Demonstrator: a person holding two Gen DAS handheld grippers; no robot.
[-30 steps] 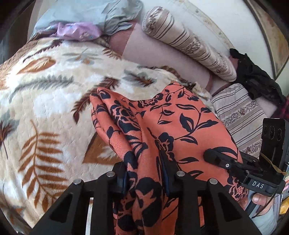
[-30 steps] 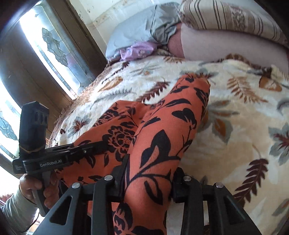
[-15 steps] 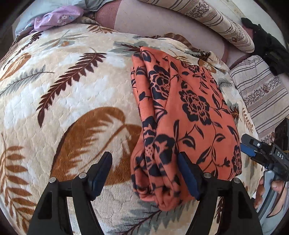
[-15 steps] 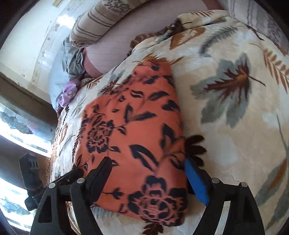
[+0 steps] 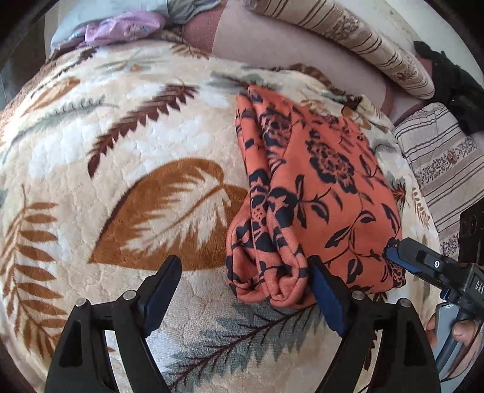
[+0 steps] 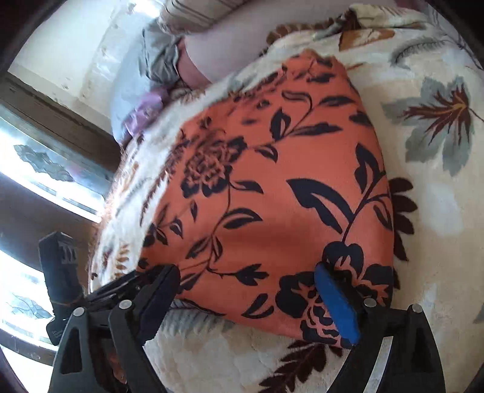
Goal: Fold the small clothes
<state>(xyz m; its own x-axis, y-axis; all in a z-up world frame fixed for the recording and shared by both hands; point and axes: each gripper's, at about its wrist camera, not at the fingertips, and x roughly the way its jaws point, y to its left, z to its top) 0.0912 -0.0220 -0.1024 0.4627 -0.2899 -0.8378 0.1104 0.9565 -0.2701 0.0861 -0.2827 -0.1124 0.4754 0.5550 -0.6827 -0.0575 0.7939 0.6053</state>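
Observation:
An orange garment with a black flower print lies folded into a long bundle on the leaf-patterned blanket. It fills the middle of the right wrist view. My left gripper is open and empty, its jaws spread around the bundle's near end, the right jaw close beside the fold. My right gripper is open and empty over the garment's near edge; it also shows in the left wrist view at the garment's right corner.
Striped pillows and a pink bolster lie at the bed's head. A grey and purple cloth pile sits at the far left corner. A black item lies at the far right. A window is left of the bed.
A second ago both grippers were shut on the garment and held it up. They laid it on the blanket and opened; since then both have drawn back slightly.

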